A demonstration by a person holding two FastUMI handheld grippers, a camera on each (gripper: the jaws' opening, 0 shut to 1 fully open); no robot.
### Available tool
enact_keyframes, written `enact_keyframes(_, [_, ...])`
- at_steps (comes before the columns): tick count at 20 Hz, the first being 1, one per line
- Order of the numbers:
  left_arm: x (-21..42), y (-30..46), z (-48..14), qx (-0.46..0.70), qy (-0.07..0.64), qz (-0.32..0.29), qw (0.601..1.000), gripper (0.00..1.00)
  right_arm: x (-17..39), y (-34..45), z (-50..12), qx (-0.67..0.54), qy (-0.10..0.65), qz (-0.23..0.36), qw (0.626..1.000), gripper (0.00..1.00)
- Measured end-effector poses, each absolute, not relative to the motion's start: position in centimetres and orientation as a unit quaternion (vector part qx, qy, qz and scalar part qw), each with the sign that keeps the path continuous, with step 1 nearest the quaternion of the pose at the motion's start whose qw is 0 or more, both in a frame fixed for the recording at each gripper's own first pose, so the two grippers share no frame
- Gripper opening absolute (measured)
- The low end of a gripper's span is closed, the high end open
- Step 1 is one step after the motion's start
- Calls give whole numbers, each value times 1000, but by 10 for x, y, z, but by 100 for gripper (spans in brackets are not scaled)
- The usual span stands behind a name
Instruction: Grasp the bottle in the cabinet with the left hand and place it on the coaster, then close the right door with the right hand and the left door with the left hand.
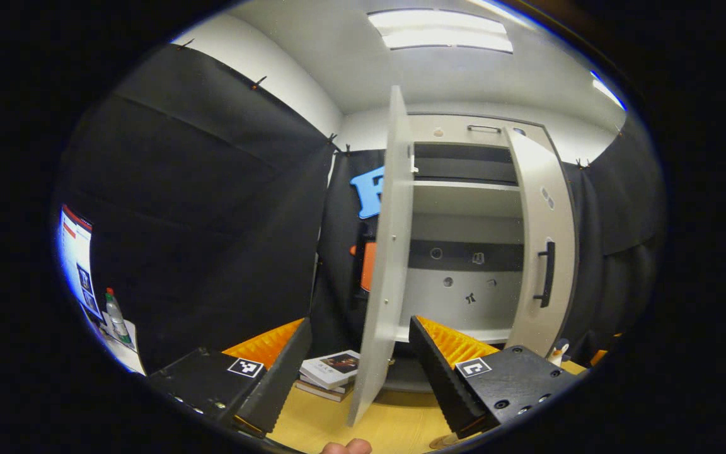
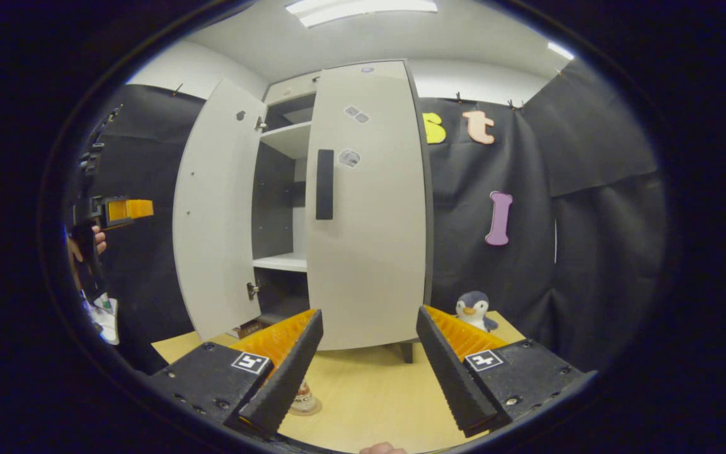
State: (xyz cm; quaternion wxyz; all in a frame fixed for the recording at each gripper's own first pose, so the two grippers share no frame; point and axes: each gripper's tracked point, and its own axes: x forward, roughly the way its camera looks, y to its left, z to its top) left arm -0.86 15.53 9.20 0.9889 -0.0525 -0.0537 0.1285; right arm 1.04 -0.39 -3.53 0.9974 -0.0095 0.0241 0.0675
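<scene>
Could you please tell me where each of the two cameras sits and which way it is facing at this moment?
Left gripper view: rides the left hand-held gripper, open, facing the edge of the left door and the cabinet shelves; a fingertip shows at the bottom.
Right gripper view: rides the right hand-held gripper, open, facing the right door; the person's hand holds the other gripper far left.
Shared: cabinet, both doors, table, penguin.
</scene>
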Motion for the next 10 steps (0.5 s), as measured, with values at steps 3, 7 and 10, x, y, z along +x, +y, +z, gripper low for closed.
enact_keyframes(3, [22,206,89,-83,-46,154,983,99,7,-12,-27,-14,16,61,998,98])
enact_keyframes(7, [66,240,75,-97,-23,177,979,95,3,-26,-21,-22,13,44,999,98])
enact_keyframes(10, [84,242,75,-77,-17,182,980,95,2,-36,-18,-24,13,30,999,98])
